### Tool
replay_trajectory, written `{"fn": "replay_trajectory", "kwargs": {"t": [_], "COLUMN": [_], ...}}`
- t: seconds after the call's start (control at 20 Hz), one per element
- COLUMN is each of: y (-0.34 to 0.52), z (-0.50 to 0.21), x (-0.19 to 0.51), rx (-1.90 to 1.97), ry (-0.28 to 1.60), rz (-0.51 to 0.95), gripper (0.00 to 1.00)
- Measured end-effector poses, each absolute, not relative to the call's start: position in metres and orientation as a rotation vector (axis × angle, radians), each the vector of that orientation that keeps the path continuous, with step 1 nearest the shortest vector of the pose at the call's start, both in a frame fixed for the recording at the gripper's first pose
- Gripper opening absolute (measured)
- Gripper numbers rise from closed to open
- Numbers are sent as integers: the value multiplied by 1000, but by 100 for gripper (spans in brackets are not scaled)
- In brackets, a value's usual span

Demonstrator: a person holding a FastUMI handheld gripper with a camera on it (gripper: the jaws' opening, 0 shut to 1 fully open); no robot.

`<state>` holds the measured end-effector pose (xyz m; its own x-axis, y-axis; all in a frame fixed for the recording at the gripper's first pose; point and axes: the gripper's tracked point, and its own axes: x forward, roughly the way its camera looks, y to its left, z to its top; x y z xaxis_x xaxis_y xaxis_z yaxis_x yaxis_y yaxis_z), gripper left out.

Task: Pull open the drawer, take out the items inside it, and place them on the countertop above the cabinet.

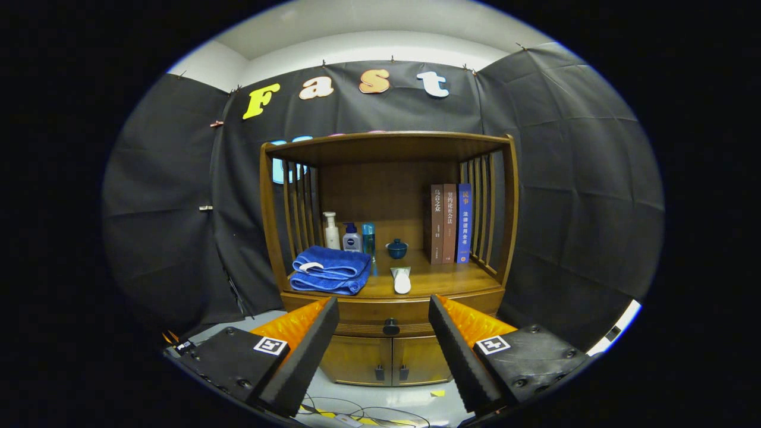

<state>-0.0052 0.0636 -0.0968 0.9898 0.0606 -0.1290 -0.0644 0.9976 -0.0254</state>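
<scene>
A wooden cabinet (389, 238) stands ahead of me against the black cloth wall. Its drawer (368, 314) is shut, with a round dark knob (391, 326) at the middle of its front. My gripper (383, 324) is open and some way back from the cabinet; the knob shows in the gap between the fingers, beyond their tips. Above the drawer is the countertop (443, 279). On it lie a folded blue towel (330, 270) at the left and a small white tube (402, 279) in the middle. The drawer's contents are hidden.
At the back of the countertop stand three bottles (349, 235), a small dark blue lidded cup (396, 248) and three upright books (449, 223). Below the drawer are two cabinet doors (389, 359) with small handles. Cables and yellow tape (438, 393) lie on the pale floor.
</scene>
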Motion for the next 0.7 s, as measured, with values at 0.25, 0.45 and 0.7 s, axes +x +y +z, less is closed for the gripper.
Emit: {"fn": "replay_trajectory", "kwargs": {"t": [0.25,0.45,0.7], "y": [53,52,58], "z": [-87,-85,-89], "x": [-14,-16,-14], "rx": [-45,-68,-76], "ry": [117,117,128], "rz": [41,37,51], "gripper": [99,99,99]}}
